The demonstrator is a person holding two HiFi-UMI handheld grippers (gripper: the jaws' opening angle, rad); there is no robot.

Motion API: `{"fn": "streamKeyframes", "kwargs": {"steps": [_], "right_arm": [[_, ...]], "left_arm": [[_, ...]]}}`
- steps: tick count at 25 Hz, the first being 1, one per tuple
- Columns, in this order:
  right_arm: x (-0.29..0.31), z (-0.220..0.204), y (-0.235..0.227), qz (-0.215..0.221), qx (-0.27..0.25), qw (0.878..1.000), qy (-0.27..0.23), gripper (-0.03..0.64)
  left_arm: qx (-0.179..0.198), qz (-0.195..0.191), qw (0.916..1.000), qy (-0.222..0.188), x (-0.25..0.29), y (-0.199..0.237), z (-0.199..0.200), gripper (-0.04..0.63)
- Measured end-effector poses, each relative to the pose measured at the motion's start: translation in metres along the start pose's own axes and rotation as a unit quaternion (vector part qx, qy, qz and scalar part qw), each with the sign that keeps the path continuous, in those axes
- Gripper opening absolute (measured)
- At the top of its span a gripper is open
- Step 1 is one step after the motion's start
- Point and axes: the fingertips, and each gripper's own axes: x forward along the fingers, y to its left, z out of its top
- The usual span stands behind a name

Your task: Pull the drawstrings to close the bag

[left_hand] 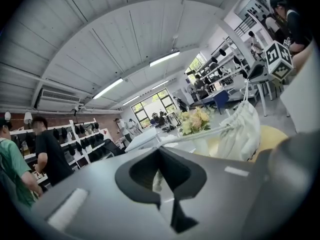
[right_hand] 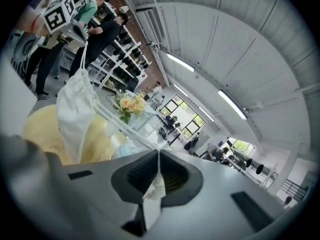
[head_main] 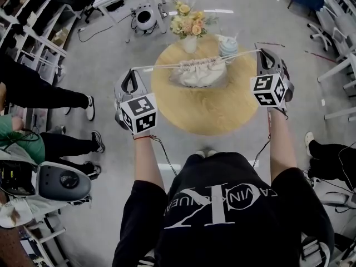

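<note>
Item: white bag (head_main: 199,74), on the round table (head_main: 222,113), near the flowers (head_main: 188,22).
Left gripper (head_main: 132,72): clenched on the left drawstring (head_main: 158,67).
Right gripper (head_main: 265,54): clenched on the right drawstring (head_main: 242,53).
I hold both cords taut, pulled apart.
Bag mouth: gathered, nearly shut by my reckoning.
Outstanding: final tightening, then release.

bright, even light comes from long white ceiling strip lamps (left_hand: 165,58) and a big paned window (left_hand: 152,104). the glossy grey floor (head_main: 111,54) shows faint glare. both gripper views bulge, black at the corners; close up, my left gripper (left_hand: 159,151) and right gripper (right_hand: 158,154) blur.
</note>
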Motion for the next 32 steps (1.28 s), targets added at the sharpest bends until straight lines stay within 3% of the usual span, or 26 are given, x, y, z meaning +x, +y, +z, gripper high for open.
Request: {"fn": "streamKeyframes", "kwargs": {"steps": [10,32], "right_arm": [[-0.003,0.027,-0.002,0.007,0.064,0.997,-0.042,0.021],[-0.005,0.069,-0.014,-0.003,0.085,0.992,-0.091,0.021]], "left_arm": [[-0.021,0.004,0.9978,-0.063,-0.004,-0.005,0.031,0.012],[-0.025,0.027,0.9932,-0.111,-0.001,0.013,0.068,0.012]]}}
